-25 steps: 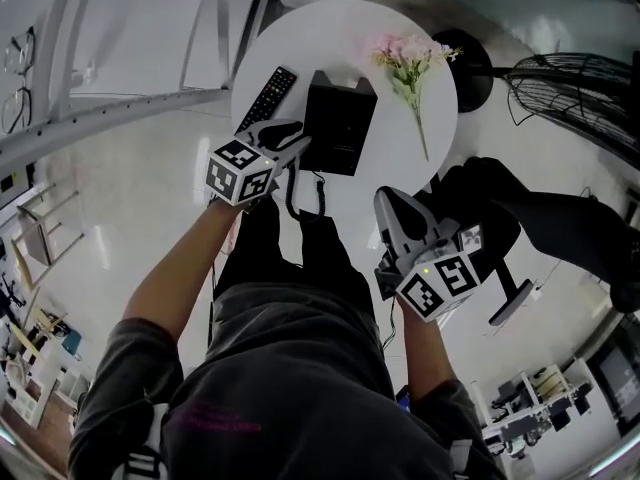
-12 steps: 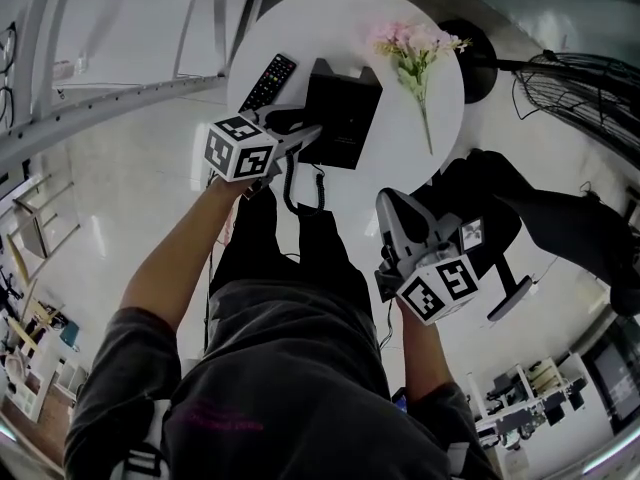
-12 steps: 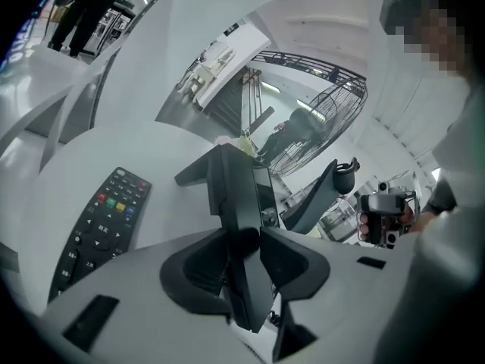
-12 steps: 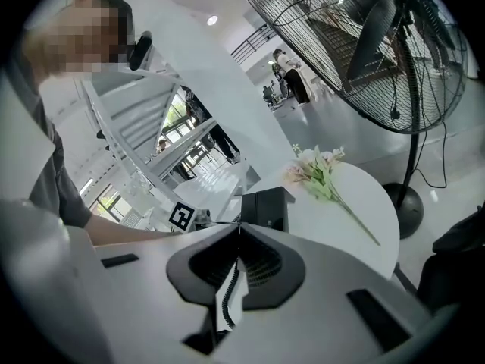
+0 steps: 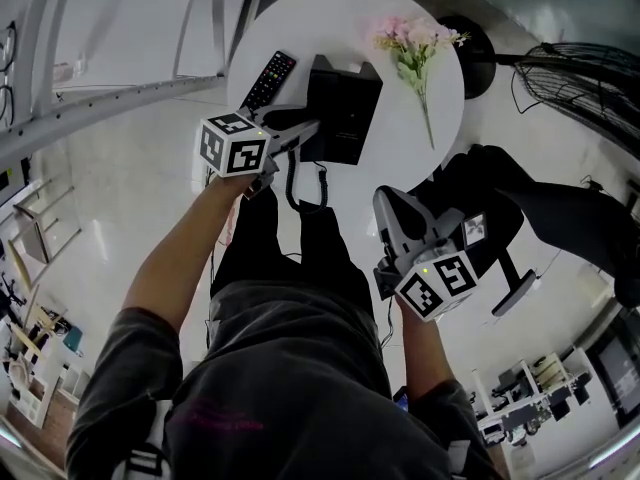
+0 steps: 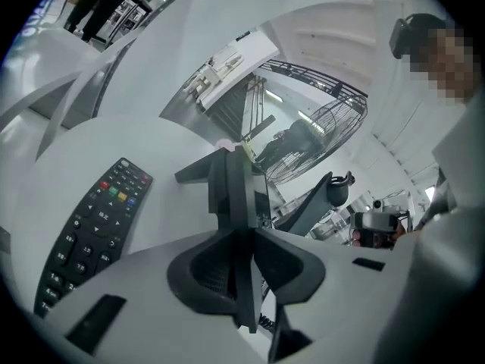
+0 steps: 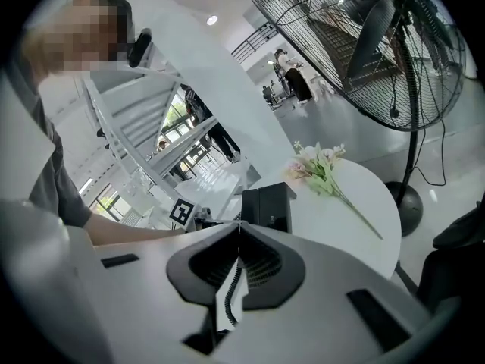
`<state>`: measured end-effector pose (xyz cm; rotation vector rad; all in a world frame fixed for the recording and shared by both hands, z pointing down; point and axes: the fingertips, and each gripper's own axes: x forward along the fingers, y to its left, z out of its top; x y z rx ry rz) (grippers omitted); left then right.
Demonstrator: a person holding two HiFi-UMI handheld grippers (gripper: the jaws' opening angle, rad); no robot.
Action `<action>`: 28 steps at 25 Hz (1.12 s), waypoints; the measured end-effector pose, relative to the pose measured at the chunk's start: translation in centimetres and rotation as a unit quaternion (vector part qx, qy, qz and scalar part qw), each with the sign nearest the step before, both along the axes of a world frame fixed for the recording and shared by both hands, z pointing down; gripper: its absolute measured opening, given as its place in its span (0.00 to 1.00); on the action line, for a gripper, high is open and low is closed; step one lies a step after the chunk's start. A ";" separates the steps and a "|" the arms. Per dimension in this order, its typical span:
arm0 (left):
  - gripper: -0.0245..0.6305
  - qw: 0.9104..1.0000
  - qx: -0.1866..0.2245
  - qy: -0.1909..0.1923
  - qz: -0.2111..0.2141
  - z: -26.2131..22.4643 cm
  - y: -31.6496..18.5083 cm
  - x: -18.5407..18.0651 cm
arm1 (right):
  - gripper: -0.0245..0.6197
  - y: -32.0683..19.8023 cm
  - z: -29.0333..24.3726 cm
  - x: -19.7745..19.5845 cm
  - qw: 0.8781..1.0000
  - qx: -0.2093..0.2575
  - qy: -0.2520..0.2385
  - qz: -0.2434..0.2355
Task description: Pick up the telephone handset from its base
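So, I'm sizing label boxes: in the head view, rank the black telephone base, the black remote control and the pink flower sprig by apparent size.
1. black telephone base
2. pink flower sprig: longer, but thin
3. black remote control

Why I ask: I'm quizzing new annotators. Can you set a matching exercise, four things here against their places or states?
1 remote control
2 telephone base
3 pink flowers
4 right gripper

a right part of the table
b jaws together, empty
c left edge of the table
d middle of the table

Pairs: 1-c, 2-d, 3-a, 4-b
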<state>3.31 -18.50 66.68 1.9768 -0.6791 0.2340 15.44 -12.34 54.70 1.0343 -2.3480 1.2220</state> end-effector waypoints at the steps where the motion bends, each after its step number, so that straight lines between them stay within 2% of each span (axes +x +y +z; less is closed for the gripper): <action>1: 0.18 1.000 0.000 0.001 -0.001 0.0 0.0 0.0 | 0.07 0.1 0.0 0.0 1.000 0.000 0.001 0.000; 20: 0.17 1.000 -0.005 -0.001 -0.018 -0.2 0.4 -0.2 | 0.07 1.4 0.1 0.0 1.000 -0.001 0.007 0.009; 24: 0.17 0.999 -0.011 0.021 -0.029 0.1 0.7 -0.5 | 0.07 1.6 0.4 -0.2 1.000 -0.003 0.009 0.006; 28: 0.16 0.999 -0.002 0.038 -0.022 -0.1 0.7 -0.6 | 0.07 1.8 0.6 -0.6 1.000 -0.006 0.010 0.002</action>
